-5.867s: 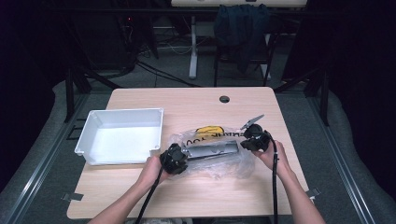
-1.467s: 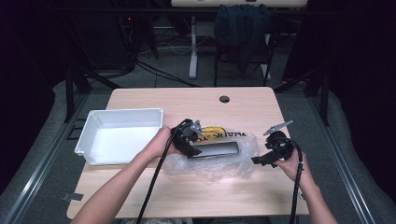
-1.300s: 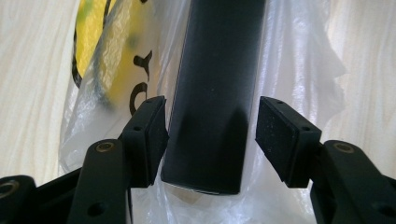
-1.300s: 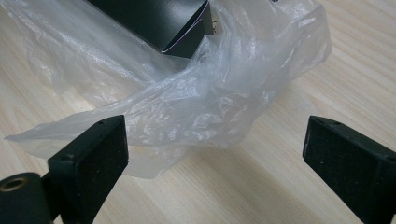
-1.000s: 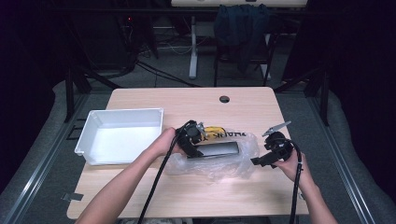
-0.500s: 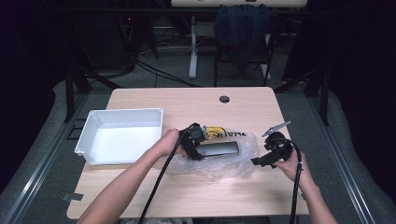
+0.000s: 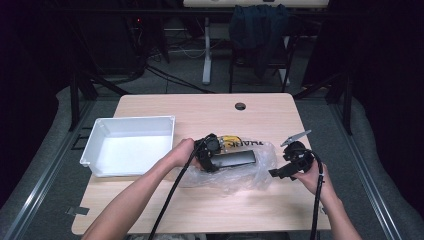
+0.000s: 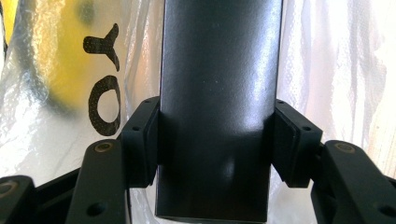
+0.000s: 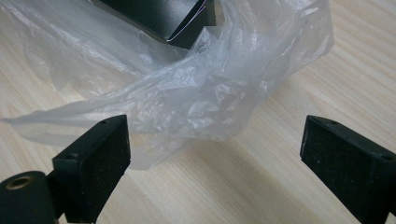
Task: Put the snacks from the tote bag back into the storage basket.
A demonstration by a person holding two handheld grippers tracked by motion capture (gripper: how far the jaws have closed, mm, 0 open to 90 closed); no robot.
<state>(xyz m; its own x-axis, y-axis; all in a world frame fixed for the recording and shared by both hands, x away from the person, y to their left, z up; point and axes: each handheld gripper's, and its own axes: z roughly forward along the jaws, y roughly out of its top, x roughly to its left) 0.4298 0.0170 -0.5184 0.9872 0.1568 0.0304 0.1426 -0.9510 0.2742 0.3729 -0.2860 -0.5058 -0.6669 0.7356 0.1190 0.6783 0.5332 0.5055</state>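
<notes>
The black box (image 8: 217, 112) lay on the clear plastic bag (image 7: 235, 172) mid-table, clamped at both sides by the left gripper (image 8: 217, 140). The right gripper (image 9: 215, 163) stood wide open, empty, facing the bag's edge. Risk: unrestrained film could drag along with the box.

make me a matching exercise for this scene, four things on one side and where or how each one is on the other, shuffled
Things
1. black box
2. left claw
3. right claw
4. white tray

States or places
A. open, just off the bag's edge at the right
B. empty, at the left of the table
C. lying on the clear plastic bag, clamped at one end
D. shut on the box's sides

Pairs: 1-C, 2-D, 3-A, 4-B
</notes>
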